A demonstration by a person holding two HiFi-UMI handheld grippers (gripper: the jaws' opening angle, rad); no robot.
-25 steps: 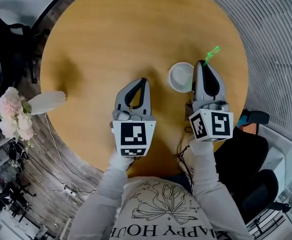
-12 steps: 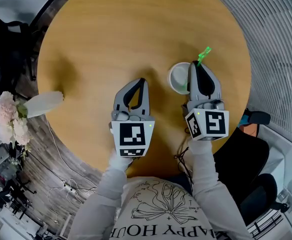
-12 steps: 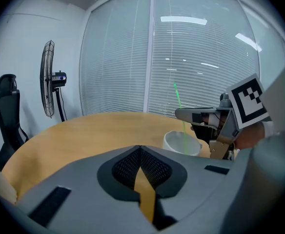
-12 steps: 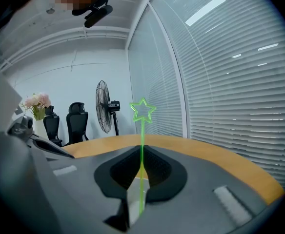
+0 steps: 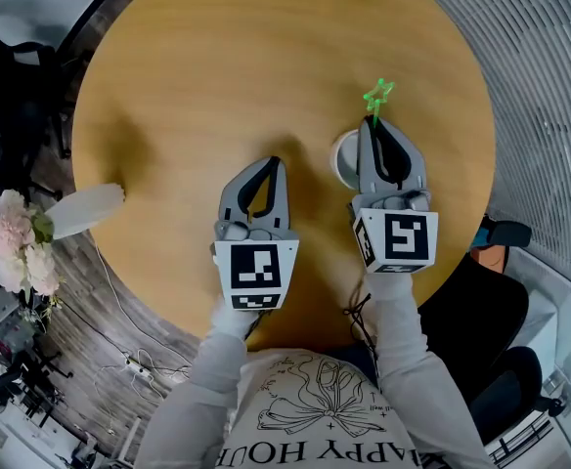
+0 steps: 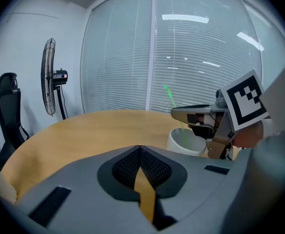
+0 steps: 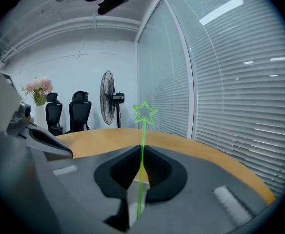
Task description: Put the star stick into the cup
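Since a second ago you've slid your right gripper left over the cup, and the star stick went from leaning right to nearly upright. Its jaws are clamped on the green stem, whose lower end points down into the cup, near the table's right edge. Your left gripper is pinched closed on nothing, beside it.

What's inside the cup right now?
The cup shows only white inner wall, with the stick hanging at its mouth in the right gripper. The rim hides its bottom; overhead, the gripper covers most of it.
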